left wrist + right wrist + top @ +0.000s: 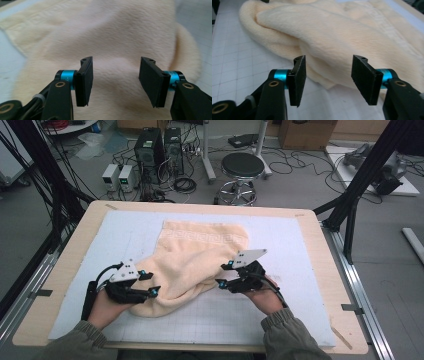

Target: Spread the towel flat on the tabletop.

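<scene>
Towel (192, 265) lies bunched on the white mat (300, 250) covering the counter, near edge rumpled. Left tool (150, 283) and right tool (223, 274) flank that edge, both released with jaws apart, likely positioned to pinch it.

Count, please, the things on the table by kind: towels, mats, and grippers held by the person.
Towel: 1, cream, bunched at its near end
White grid mat: 1
Grippers: 2, the left gripper and the right gripper, both with jaws apart
Total: 4
</scene>
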Available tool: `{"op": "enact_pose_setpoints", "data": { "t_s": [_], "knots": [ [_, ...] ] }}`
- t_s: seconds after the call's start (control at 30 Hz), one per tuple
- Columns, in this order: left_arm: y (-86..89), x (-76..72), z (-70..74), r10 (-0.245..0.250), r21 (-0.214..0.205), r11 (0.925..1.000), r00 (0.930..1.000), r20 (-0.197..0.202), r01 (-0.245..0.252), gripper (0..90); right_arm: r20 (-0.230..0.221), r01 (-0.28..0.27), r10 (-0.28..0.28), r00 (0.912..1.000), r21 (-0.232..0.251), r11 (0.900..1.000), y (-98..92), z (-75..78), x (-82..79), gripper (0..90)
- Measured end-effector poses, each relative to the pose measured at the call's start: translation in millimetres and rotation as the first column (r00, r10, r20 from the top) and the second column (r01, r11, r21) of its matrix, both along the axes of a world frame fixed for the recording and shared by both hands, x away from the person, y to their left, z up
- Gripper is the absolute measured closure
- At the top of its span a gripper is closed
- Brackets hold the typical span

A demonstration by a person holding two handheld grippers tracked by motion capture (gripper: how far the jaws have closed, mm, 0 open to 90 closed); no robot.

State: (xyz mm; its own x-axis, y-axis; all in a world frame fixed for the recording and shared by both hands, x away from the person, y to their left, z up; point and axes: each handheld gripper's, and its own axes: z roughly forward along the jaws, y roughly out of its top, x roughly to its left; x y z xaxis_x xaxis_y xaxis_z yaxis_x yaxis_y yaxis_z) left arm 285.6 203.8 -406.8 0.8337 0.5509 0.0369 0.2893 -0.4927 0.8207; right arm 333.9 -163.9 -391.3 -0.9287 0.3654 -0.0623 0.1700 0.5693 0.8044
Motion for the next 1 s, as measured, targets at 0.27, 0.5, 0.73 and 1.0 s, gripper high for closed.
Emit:
{"op": "enact_pose_setpoints", "data": {
  "t_s": [0.27,0.5,0.73,1.0],
  "knots": [
    [-27.8,5.7,-21.9,-0.11,0.033,0.993,0.9896,-0.093,0.113,45.6,-0.045,0.011,-0.013,0.9989,-0.031,0.9995,28.3,-34.5,20.0,59.9],
    [-37.0,5.0,-21.7,-0.148,0.038,0.9877,0.9845,-0.095,0.152,77.9,-0.092,-0.001,0.001,0.9958,-0.004,1.0,20.0,-32.2,25.2,79.8],
    [-25.7,-5.6,6.1,-0.148,-0.007,0.989,0.9887,-0.026,0.148,81.4,-0.053,-0.017,0.015,0.9985,-0.033,0.9993,-0.1,-8.2,6.4,79.9],
    [-11.3,-16.4,51.6,-0.138,-0.071,0.9872,0.9879,0.071,0.143,82.1,-0.029,-0.057,0.056,0.998,-0.039,0.9976,-22.1,27.4,-28.9,80.2]
  ]
}}
